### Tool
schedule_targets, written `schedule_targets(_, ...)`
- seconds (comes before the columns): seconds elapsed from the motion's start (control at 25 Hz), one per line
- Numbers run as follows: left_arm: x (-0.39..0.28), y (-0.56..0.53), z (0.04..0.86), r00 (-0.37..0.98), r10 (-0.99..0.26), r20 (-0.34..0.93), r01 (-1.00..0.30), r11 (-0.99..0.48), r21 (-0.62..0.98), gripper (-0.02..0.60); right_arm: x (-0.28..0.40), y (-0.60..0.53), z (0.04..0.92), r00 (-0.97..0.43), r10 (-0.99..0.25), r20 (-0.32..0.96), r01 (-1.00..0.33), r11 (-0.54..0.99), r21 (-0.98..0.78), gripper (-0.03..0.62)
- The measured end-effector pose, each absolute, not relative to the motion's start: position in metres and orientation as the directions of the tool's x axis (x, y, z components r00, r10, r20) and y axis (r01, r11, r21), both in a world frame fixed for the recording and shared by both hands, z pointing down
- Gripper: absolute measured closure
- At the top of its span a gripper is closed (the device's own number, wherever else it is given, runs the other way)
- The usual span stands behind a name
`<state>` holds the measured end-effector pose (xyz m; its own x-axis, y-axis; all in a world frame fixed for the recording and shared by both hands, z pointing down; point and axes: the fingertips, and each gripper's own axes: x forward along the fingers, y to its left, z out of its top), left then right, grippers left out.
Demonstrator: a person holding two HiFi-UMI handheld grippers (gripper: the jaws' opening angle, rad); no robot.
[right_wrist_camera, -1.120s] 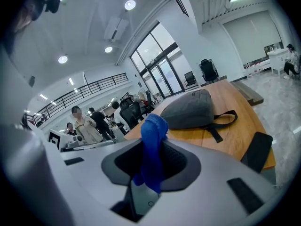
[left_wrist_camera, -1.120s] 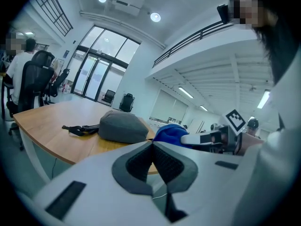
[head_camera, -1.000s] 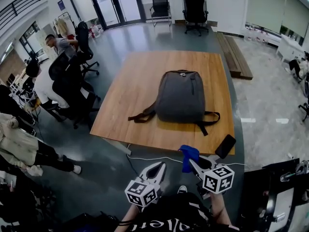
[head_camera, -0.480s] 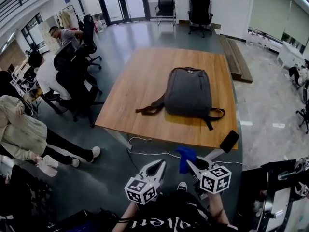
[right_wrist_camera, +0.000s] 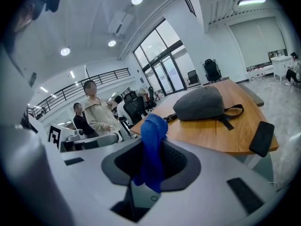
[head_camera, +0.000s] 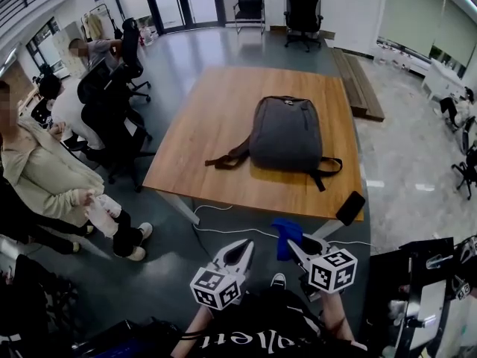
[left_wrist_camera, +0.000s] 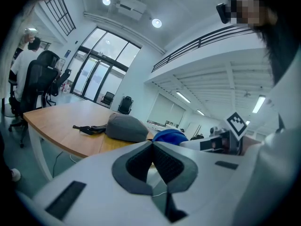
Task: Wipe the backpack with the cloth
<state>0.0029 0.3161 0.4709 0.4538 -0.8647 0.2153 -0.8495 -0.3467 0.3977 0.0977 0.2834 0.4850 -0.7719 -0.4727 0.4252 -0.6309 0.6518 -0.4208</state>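
A grey backpack [head_camera: 285,133] lies flat on the wooden table [head_camera: 216,125], straps trailing toward the near edge; it also shows as the backpack [right_wrist_camera: 200,102] and the backpack [left_wrist_camera: 126,127] in the gripper views. My right gripper [head_camera: 292,243] is shut on a blue cloth [head_camera: 285,235], the cloth [right_wrist_camera: 151,145] sticking up between its jaws. My left gripper [head_camera: 244,246] is shut with nothing in it, its jaws touching. Both grippers hang over the floor, short of the table's near edge.
A black phone [head_camera: 350,208] lies at the table's near right corner, partly over the edge. People and office chairs [head_camera: 112,103] crowd the left side; one person [head_camera: 45,177] stands close at left. A white cable [head_camera: 223,231] runs on the floor under the table.
The view has shifted slightly. A person in a light top has walked closer along the left side. Both grippers hold the same pose, cloth still clamped.
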Motion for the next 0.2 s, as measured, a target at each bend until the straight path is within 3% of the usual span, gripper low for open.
schedule_targets(0.2, 0.0048, 0.3185, 0.4745, 0.459, -0.861, 0.216, -0.847, -0.352, 0.398, 0.583, 0.0979, 0.2870, 0.4884, -0.771, -0.471, 0.429, -0.631, 0.653, -0.419, 0.491)
